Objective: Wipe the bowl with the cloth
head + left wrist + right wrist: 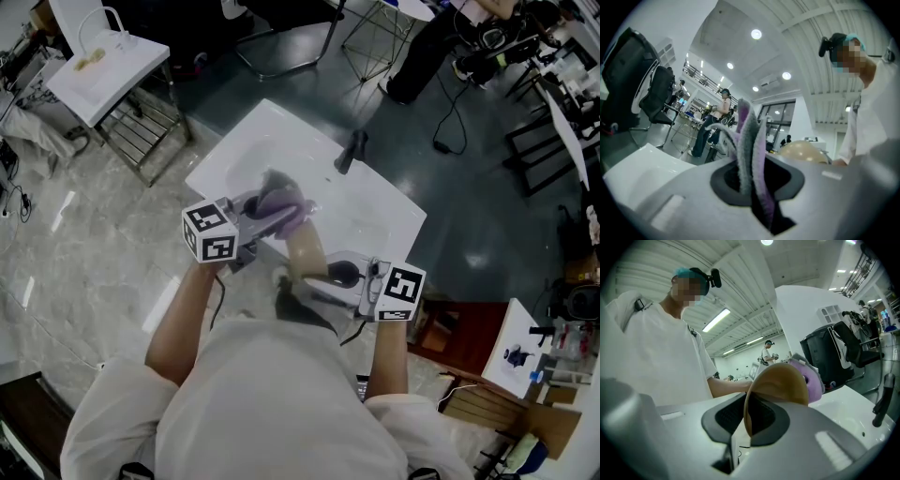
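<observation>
Left gripper clamps the purple-grey cloth, right gripper pinches the rim of the tan bowl, both above the white sink with cloth against bowl — wiping seems under way, and the next move calls for sweeping round the inside.

- cloth: fuzzy napped fabric, grey and purple, matt
- bowl: smooth tan surface with a soft sheen, looks like plastic
- sink: white, smooth, glossy
- left claw and right claw: matt grey plastic
- floor: polished, reflective, stone-like
</observation>
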Demonstrator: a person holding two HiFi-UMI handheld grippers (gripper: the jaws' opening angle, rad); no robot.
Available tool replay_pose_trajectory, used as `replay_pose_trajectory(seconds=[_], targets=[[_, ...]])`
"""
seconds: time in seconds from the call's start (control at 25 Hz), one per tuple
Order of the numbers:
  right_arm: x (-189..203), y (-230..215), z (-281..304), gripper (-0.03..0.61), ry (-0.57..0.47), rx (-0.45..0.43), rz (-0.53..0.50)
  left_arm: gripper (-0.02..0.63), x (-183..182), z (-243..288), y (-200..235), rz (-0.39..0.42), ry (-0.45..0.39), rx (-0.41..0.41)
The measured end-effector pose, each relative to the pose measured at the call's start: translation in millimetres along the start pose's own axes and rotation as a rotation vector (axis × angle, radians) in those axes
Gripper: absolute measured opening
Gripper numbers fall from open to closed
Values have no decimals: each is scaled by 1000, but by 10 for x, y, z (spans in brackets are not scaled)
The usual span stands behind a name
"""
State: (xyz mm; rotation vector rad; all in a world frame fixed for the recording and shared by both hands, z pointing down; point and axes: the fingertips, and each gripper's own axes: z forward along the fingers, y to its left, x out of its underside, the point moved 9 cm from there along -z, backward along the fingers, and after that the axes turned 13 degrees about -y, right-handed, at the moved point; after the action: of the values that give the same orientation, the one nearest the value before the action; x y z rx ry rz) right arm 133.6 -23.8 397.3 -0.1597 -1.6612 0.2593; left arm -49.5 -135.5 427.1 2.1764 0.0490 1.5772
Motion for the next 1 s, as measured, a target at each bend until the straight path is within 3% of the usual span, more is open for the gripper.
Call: replay_pose_trajectory(seconds=[0.28,0.52,0.8,1.0], targets=[[-162,-46,-102,21,-131,27,-9,61,139,-50,-50,-134,-189,-19],[-264,-105,-146,20,-267,86,9,61,256,-42,-133,-199,-293,-23],[-301,-159,-234,20,-356,224,18,61,338,43,-240,-237,-329,-28],[-257,-274,-274,20,-438,408,46,61,354,47,-299,-263,-352,-8]])
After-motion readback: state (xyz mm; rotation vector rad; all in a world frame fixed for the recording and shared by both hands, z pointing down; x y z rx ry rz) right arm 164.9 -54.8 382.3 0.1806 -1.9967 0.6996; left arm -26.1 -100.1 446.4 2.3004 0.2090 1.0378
